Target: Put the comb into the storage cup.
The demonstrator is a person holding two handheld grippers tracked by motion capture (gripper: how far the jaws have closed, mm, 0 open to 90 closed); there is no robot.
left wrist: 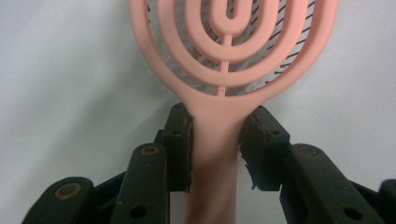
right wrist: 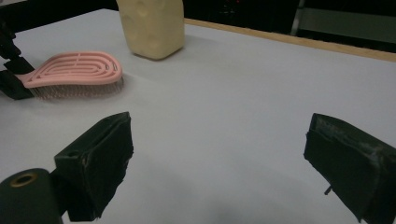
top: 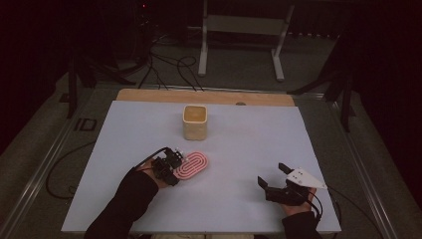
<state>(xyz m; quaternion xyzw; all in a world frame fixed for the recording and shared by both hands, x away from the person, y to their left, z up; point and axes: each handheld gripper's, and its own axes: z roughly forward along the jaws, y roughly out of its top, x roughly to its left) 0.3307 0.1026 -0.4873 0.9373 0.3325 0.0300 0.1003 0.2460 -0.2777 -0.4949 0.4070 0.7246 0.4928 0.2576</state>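
- High view: a white sheet [top: 249, 149] covers my wooden table [top: 149, 95] in a dark room, cables on the floor; the brush [top: 193, 165] lies before the cup [top: 195, 121].
- Left gripper view: my left gripper [left wrist: 215, 135] pinches the brush handle, bristles down on the sheet.
- Right gripper view: my right gripper [right wrist: 219, 163] is spread, nothing between its jaws. No writing is legible.

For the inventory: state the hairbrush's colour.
Pink hairbrush, with dark bristles; clearest in the left gripper view.
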